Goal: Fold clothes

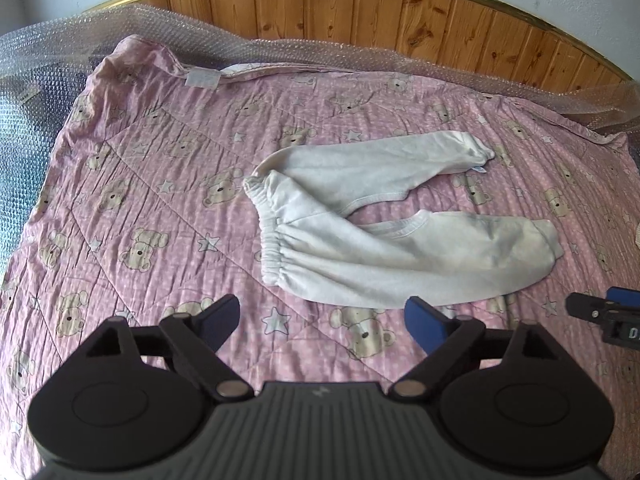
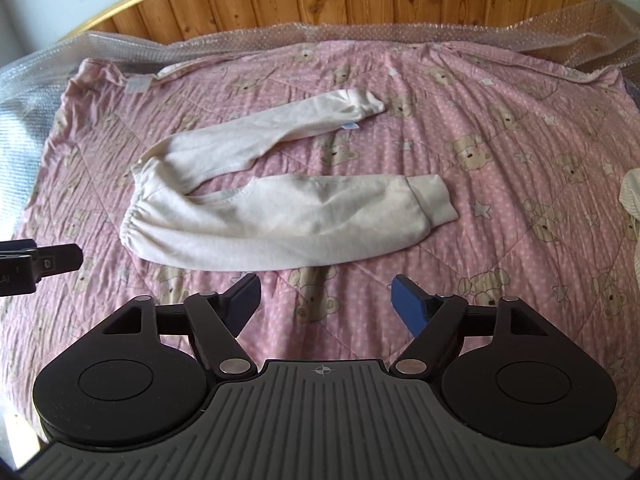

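Observation:
A pair of small cream trousers (image 1: 360,252) lies flat on a pink bear-print quilt (image 1: 160,184), waistband to the left, two legs spread out to the right. It also shows in the right wrist view (image 2: 280,224). My left gripper (image 1: 322,320) is open and empty, just in front of the near leg. My right gripper (image 2: 326,294) is open and empty, just in front of the near leg's lower edge. Each gripper's tip shows at the edge of the other's view: the right gripper (image 1: 600,312) and the left gripper (image 2: 44,266).
The quilt (image 2: 500,152) covers a bed with bubble wrap (image 1: 360,56) along its far edge and a wooden headboard (image 1: 360,12) behind. Another pale garment (image 2: 632,200) lies at the right edge of the quilt.

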`<state>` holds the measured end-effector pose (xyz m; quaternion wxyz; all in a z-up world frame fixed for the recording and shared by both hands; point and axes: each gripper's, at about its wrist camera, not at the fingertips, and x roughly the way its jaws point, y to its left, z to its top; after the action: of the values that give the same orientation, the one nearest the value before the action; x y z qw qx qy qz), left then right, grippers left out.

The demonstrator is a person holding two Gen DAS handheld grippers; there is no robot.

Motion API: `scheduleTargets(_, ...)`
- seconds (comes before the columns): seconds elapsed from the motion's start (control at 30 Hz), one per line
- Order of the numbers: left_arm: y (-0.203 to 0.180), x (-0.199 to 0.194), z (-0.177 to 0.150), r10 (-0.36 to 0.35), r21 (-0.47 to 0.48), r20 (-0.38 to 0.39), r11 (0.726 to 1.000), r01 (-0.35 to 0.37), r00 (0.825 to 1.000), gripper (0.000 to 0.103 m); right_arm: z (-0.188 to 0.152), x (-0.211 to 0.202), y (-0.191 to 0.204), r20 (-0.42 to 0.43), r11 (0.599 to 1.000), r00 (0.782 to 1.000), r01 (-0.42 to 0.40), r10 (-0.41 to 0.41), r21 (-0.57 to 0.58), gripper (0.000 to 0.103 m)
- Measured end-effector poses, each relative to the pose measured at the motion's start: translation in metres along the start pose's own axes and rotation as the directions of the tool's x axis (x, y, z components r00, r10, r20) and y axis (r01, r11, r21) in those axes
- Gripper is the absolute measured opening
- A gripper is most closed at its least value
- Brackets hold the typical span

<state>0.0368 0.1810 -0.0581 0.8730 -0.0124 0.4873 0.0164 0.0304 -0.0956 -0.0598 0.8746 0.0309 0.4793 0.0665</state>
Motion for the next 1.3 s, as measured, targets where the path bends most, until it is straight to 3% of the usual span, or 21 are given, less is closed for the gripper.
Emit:
scheduleTargets(0.2,0.036,0.065,0.013,0.033,-0.096,-0.093,0.995,-0.042,0.995,0.092,0.008,0.043,-0.039,-0.026,0.991,0.996,0.085,-0.082,0.107,0.081)
scheduleTargets(0.37,0.024,0.1,0.021,0.082,-0.063,-0.114,0.994,-0.09,0.99,0.091,0.018,0.09,-0.068,-0.042,0.984,0.994,0.104,-0.099,0.147,0.08)
scheduleTargets(0.43,0.017,0.109,0.024,0.088,-0.057,-0.114,0.994,-0.095,0.99,0.086,0.024,0.109,-0.074,-0.042,0.987,0.995,0.094,-0.089,0.132,0.077)
scheduleTargets(0.47,0.014,0.113,0.025,0.094,-0.052,-0.114,0.994,-0.101,0.989,0.077,0.025,0.118,-0.075,-0.047,0.989,0.996,0.082,-0.077,0.123,0.069)
scheduleTargets(0.5,0.012,0.115,0.025,0.1,-0.053,-0.119,0.993,-0.107,0.988,0.056,0.027,0.126,-0.076,-0.052,0.991,0.997,0.07,-0.064,0.115,0.054)
scheduleTargets(0.57,0.013,0.116,0.023,0.111,-0.062,-0.135,0.991,-0.12,0.985,0.024,0.03,0.136,-0.074,-0.037,0.995,0.998,0.058,-0.056,0.082,0.04)
scheduleTargets(0.6,0.013,0.117,0.023,0.116,-0.066,-0.143,0.99,-0.127,0.983,0.023,0.031,0.139,-0.07,-0.032,0.998,0.999,0.044,-0.042,0.039,0.017)
scheduleTargets(0.63,0.013,0.118,0.022,0.122,-0.071,-0.151,0.989,-0.133,0.981,0.022,0.033,0.138,-0.068,-0.028,0.999,0.999,0.035,-0.035,0.008,0.007)
scheduleTargets(0.67,0.013,0.118,0.022,0.127,-0.075,-0.159,0.987,-0.14,0.979,0.02,0.034,0.133,-0.069,-0.01,1.0,1.0,0.026,-0.026,-0.008,0.005)
scheduleTargets(0.8,0.025,0.108,0.002,0.106,-0.122,-0.218,0.983,-0.135,0.97,0.02,0.03,0.11,-0.08,-0.003,0.999,1.0,0.025,-0.025,-0.047,0.005)
scheduleTargets(0.87,0.021,0.106,-0.004,0.118,-0.103,-0.202,0.985,-0.141,0.972,0.021,0.022,0.118,-0.083,-0.06,0.997,0.998,-0.001,-0.004,-0.079,0.006)
scheduleTargets(0.93,0.021,0.102,-0.002,0.108,-0.112,-0.196,0.985,-0.132,0.975,0.028,0.018,0.123,-0.087,-0.088,0.993,0.996,-0.038,0.028,-0.111,0.01)
scheduleTargets(0.97,0.023,0.098,0.0,0.098,-0.127,-0.191,0.984,-0.124,0.977,0.029,0.024,0.118,-0.092,-0.088,0.994,0.995,-0.054,0.045,-0.097,0.02)
scheduleTargets(1.0,0.026,0.091,0.003,0.103,-0.133,-0.175,0.983,-0.127,0.979,0.036,0.031,0.113,-0.097,-0.089,0.994,0.994,-0.07,0.063,-0.079,0.035)
scheduleTargets(1.1,0.033,0.075,0.018,0.159,-0.123,-0.103,0.978,-0.171,0.982,0.062,0.062,0.087,-0.114,0.018,0.995,0.995,-0.099,0.099,-0.03,0.057)
scheduleTargets(1.23,0.039,0.078,0.052,0.204,-0.095,-0.025,0.974,-0.205,0.979,0.067,0.127,0.111,-0.117,0.035,0.986,0.986,-0.165,0.164,0.015,0.058)
scheduleTargets(1.3,0.034,0.096,0.072,0.208,-0.06,-0.001,0.976,-0.207,0.978,0.072,0.151,0.143,-0.099,0.024,0.986,0.986,-0.163,0.164,-0.045,0.06)
